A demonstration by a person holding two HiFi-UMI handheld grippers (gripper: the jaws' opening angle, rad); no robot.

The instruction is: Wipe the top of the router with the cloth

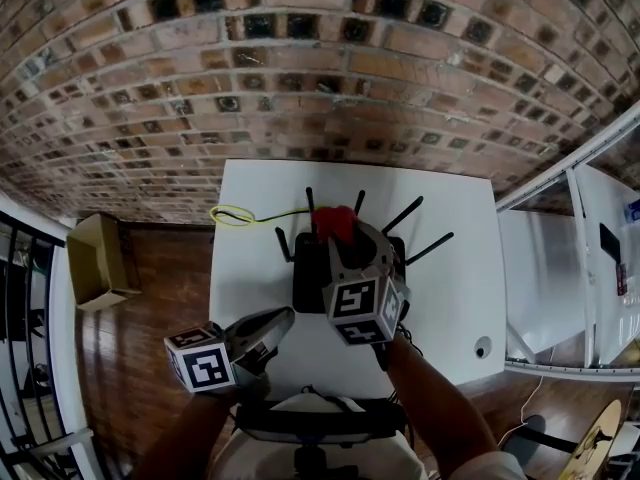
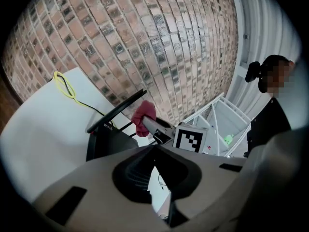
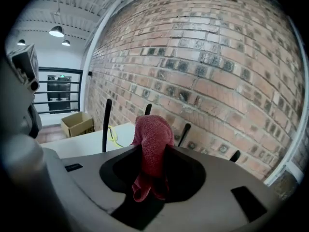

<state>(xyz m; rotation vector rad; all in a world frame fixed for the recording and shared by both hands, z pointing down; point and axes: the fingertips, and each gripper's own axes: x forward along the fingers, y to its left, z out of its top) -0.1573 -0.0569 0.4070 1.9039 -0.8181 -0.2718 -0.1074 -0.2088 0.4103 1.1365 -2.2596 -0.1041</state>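
A black router with several upright antennas sits mid-table on the white table. My right gripper hovers over the router's back half, shut on a bunched red cloth. In the right gripper view the cloth fills the gap between the jaws of the right gripper and droops over them, with antennas behind. The left gripper view shows the cloth hanging just above the router. My left gripper waits at the router's near left corner, shut and empty.
A yellow cable loop lies at the table's far left, near the brick wall. A cardboard box stands on the wooden floor at the left. White furniture adjoins the table's right side. A person stands to the right.
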